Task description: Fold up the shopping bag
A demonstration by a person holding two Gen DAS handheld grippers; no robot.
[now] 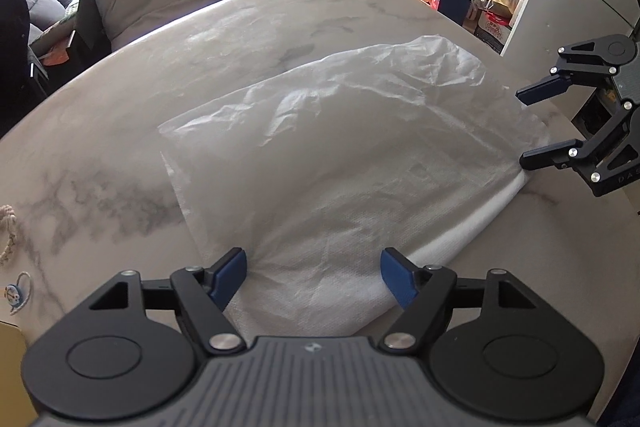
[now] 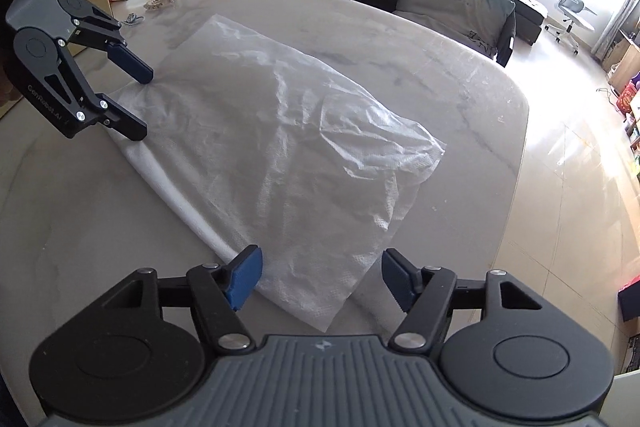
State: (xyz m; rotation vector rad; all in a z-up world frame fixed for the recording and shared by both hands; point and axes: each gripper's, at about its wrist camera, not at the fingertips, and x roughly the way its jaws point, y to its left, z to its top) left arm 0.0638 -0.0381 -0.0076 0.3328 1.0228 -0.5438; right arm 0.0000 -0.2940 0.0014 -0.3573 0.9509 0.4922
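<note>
A: What do we mark as the landmark here?

B: The thick folded edge of the white, crinkled, translucent plastic shopping bag (image 1: 344,163), which lies flat on the pale marble-patterned surface (image 1: 120,147). That rolled edge is the bag's long axis, and we read every place against it.

A: Where do the two tools stand along that edge?

B: One at each end. The left gripper (image 1: 314,277) straddles one end: its blue pads (image 1: 230,277) stand well apart, one on either side of the bag, pressing nothing. The right gripper (image 2: 320,277) sits at the other end, jaws likewise spread; one pad (image 2: 244,277) rests just beside the folded edge, the other lies off the bag's corner, over bare surface.

A: So neither holds the bag?

B: We see no grip. In each view the sheet runs between open jaws, loose.

A: Which way does the rest of the bag lie?

B: Away from the folded edge, toward the far rim of the surface, where the free crumpled edge (image 2: 400,139) lifts slightly.

A: And the coming move?

B: We judge that both hands are equally near; each would have to close on its end of the folded edge before carrying it over toward the free edge.
</note>
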